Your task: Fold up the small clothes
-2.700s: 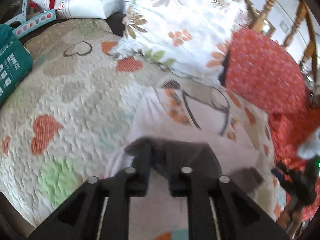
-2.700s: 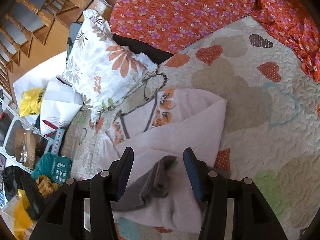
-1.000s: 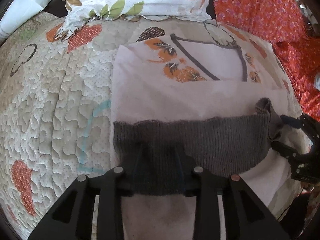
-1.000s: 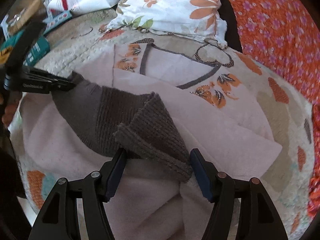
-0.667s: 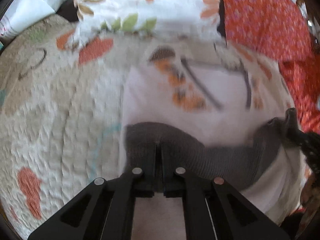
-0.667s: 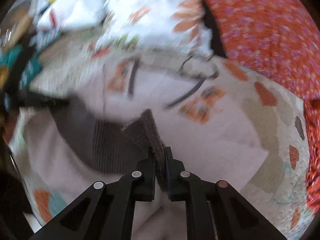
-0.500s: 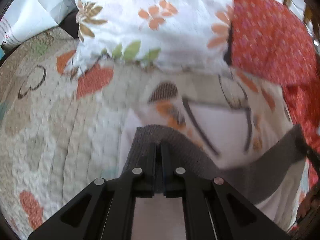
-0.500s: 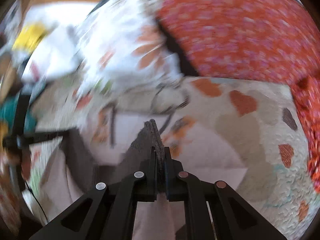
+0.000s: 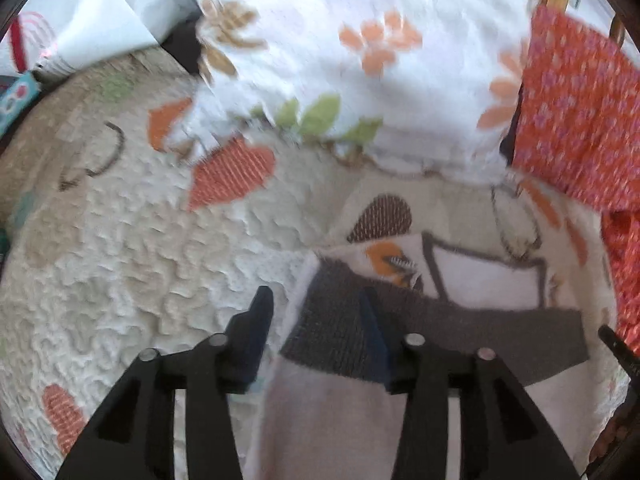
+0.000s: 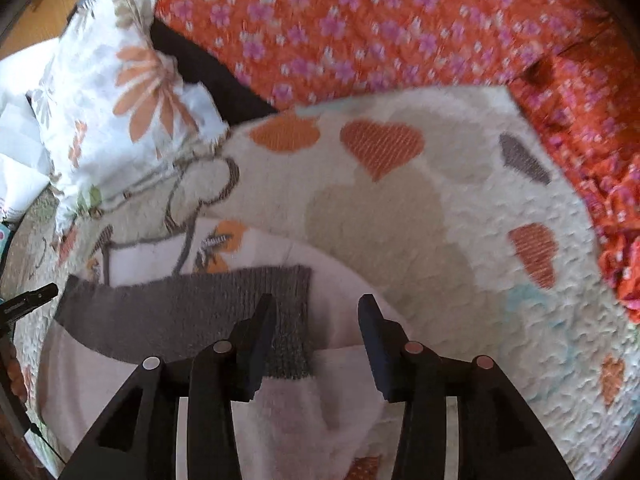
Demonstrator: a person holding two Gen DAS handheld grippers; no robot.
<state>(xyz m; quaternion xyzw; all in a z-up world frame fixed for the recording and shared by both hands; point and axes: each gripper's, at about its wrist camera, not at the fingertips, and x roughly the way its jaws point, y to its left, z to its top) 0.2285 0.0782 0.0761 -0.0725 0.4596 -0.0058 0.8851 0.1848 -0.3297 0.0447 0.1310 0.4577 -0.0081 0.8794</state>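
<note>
The grey knitted cloth (image 9: 436,328) is spread flat on a pale garment (image 10: 328,408) on the quilt (image 9: 140,264), its ends seen between the opening, unclamped fingers of the left gripper (image 9: 316,332) and right gripper (image 10: 316,332).

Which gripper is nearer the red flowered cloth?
Right. The right gripper sits at the grey knit's end toward the red flowered cloth; the left gripper is at the far end.
</note>
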